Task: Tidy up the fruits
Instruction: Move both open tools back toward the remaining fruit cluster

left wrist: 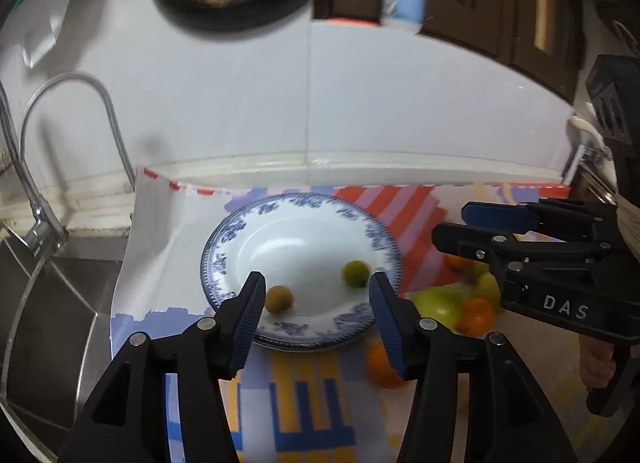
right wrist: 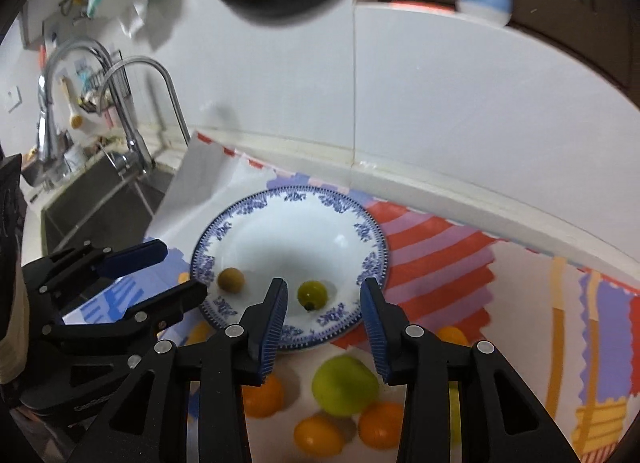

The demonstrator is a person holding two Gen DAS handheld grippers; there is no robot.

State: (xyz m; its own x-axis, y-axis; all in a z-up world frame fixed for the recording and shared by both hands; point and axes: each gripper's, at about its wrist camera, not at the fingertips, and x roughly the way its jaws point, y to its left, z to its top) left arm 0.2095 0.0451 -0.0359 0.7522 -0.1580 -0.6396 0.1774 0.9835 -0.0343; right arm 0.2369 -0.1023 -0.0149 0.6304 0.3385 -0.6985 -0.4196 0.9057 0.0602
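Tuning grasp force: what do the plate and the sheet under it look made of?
Plate: likely glazed ceramic, white with blue printed rim; bright highlights suggest a glossy finish. Sheet: thin printed paper or plastic, matte; its corner lifts and creases near the sink, so not rigid.

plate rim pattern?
Blue floral motifs with a fine blue edge band on the white plate; clearest in the right wrist view.

Both wrist views angle down, close, sharing the somewhat blurred plate [left wrist: 224, 239]

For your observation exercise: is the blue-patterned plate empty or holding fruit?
Holding fruit: the plate carries two small fruits, one brownish, one green.
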